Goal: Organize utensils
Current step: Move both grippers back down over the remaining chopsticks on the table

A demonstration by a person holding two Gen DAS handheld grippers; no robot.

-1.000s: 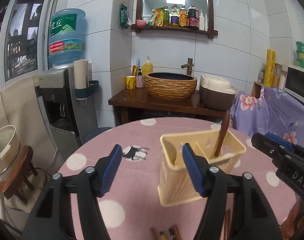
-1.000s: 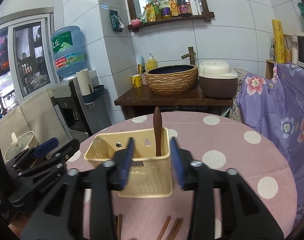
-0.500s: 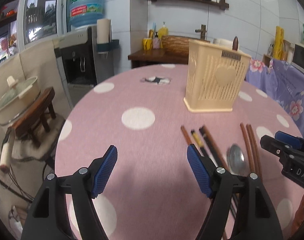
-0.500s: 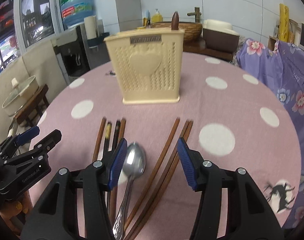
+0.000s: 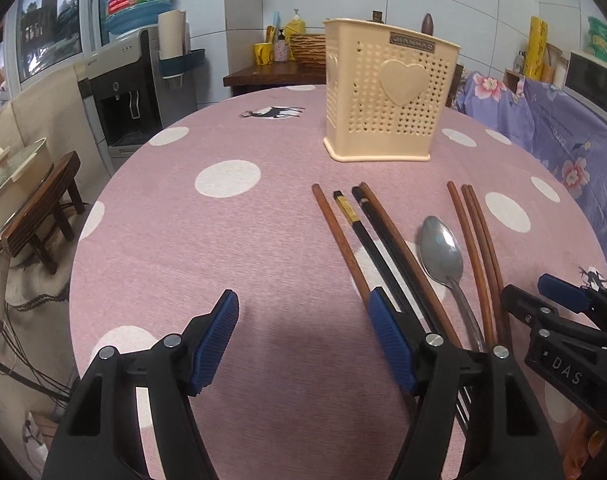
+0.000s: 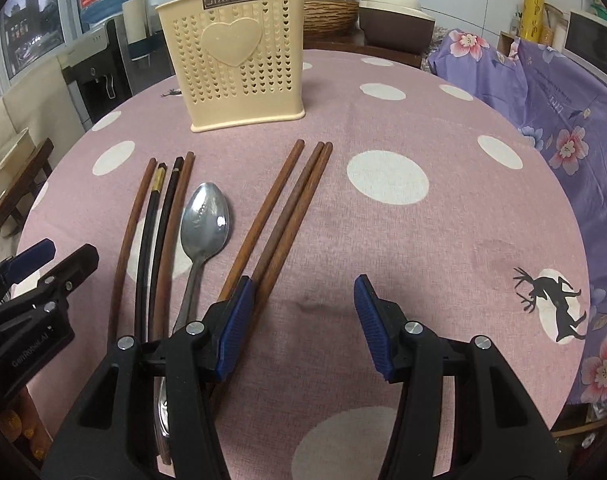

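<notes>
A cream perforated utensil holder (image 5: 387,92) (image 6: 235,56) stands upright on the pink dotted table (image 5: 223,240), with a dark wooden handle tip (image 5: 427,24) poking out of it. In front of it lie a metal spoon (image 5: 441,248) (image 6: 205,216), several brown and black chopsticks (image 5: 367,232) (image 6: 159,216) to its left and three brown chopsticks (image 5: 475,240) (image 6: 287,196) to its right. My left gripper (image 5: 303,296) hovers over bare cloth left of the chopsticks, its jaws closing with nothing between them. My right gripper (image 6: 303,280) is open over bare cloth just right of the three brown chopsticks.
A water dispenser (image 5: 135,80) and a wooden stool with a lidded pot (image 5: 19,176) stand left of the table. A purple floral cloth (image 6: 563,92) covers furniture at the right. A wooden counter with a woven basin (image 6: 331,16) is behind.
Both grippers have come down from above the holder to low over the table's near side and tipped downward. The spoon and chopsticks are now in full view.
</notes>
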